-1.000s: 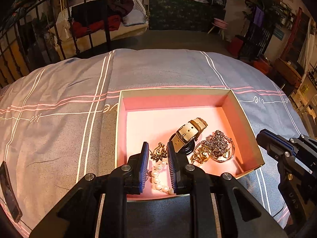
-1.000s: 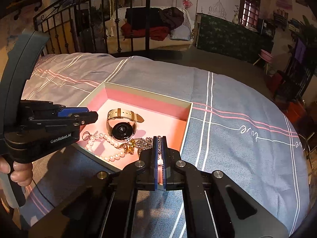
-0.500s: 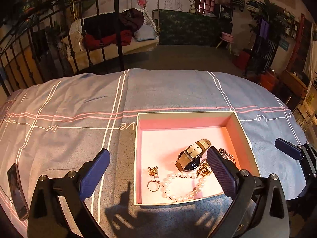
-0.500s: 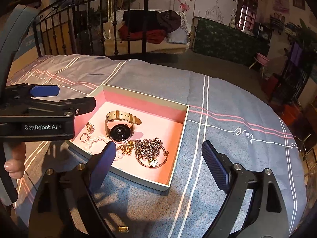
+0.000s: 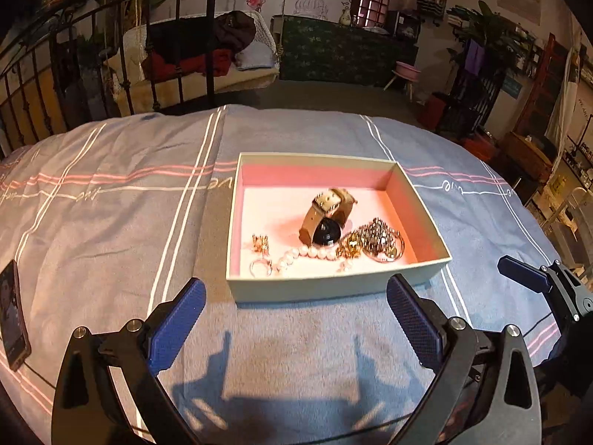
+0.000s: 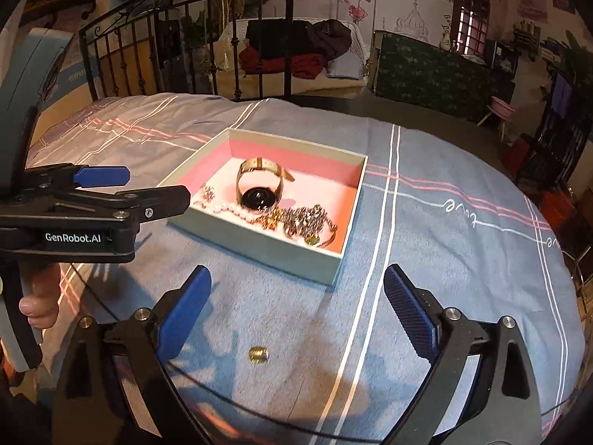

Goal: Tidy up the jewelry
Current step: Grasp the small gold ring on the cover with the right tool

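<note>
Pink lining shows inside the shallow pale box (image 5: 335, 284) that sits on the blue-grey striped bedspread (image 5: 111, 222). In it lie a watch (image 5: 326, 218) with a tan strap and dark face, a pearl strand (image 5: 307, 254) along the near wall, a small ring (image 5: 260, 266) and a gold charm (image 5: 260, 241) at the left, and a heap of silver-and-gold chain (image 5: 378, 241) at the right. The left gripper (image 5: 296, 315) hangs over bare cloth just short of the box, its 2 jaws spread wide — nothing between them. The right gripper (image 6: 296, 307) is likewise wide apart and empty, its jaws having just been opening; a small gold piece (image 6: 258, 354) lies on the cloth below it, outside the box. A phone (image 5: 13, 315) rests at the bedspread's left edge.
</note>
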A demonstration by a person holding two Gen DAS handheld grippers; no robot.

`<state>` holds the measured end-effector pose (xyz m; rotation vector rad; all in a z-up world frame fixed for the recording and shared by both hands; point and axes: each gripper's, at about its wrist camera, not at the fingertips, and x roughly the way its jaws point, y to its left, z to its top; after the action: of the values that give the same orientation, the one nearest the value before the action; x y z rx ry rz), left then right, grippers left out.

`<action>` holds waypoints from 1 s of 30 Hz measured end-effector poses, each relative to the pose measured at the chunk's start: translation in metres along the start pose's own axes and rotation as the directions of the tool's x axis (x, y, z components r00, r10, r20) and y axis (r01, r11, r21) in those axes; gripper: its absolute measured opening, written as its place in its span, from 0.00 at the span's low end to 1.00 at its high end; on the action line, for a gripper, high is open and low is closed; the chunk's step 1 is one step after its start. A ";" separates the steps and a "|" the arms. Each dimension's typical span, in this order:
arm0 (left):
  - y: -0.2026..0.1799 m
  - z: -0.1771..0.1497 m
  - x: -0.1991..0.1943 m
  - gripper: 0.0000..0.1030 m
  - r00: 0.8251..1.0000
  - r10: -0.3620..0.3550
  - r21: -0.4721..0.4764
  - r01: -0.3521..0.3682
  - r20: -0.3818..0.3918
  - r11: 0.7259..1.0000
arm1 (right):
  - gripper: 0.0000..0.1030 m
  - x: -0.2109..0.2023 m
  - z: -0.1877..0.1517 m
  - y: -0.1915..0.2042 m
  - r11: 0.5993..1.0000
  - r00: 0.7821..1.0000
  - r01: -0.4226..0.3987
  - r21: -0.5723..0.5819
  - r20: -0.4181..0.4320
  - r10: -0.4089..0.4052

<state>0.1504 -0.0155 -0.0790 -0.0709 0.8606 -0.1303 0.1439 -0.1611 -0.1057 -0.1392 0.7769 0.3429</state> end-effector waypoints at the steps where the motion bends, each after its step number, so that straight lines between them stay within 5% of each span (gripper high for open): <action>1: 0.003 -0.010 0.002 0.94 1.000 -0.001 -0.015 0.001 -0.018 1.000 | 0.91 0.001 -0.010 0.002 1.000 1.000 -0.021 0.005 -0.016 0.021; 7: 0.015 -0.049 0.025 0.94 0.992 0.017 -0.039 -0.022 -0.122 0.999 | 0.91 0.025 -0.050 0.011 0.996 0.987 -0.082 0.033 -0.136 0.086; 13: 0.010 -0.054 0.028 0.94 0.993 0.018 -0.011 -0.020 -0.116 1.000 | 0.91 0.032 -0.048 0.018 0.994 0.983 -0.100 0.033 -0.150 0.104; 18: 0.007 -0.052 0.032 0.93 0.992 0.028 0.002 -0.028 -0.124 1.000 | 0.77 0.035 -0.048 0.027 0.995 0.982 -0.100 -0.009 -0.159 0.098; 25: -0.003 -0.051 0.030 0.92 0.994 0.012 0.052 -0.006 -0.110 0.999 | 0.71 0.034 -0.048 0.024 0.994 0.983 -0.108 0.015 -0.150 0.109; 28: -0.011 -0.051 0.029 0.85 0.995 0.013 0.086 -0.004 -0.100 0.996 | 0.53 0.032 -0.048 0.023 0.994 0.983 -0.110 0.023 -0.143 0.112; 30: -0.014 -0.052 0.030 0.65 0.994 0.011 0.102 0.000 -0.107 0.995 | 0.33 0.031 -0.049 0.021 0.991 0.982 -0.126 0.035 -0.139 0.130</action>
<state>0.1289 -0.0343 -0.1338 0.0340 0.9602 -0.1738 0.1245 -0.1459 -0.1616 -0.0894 0.9323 0.4479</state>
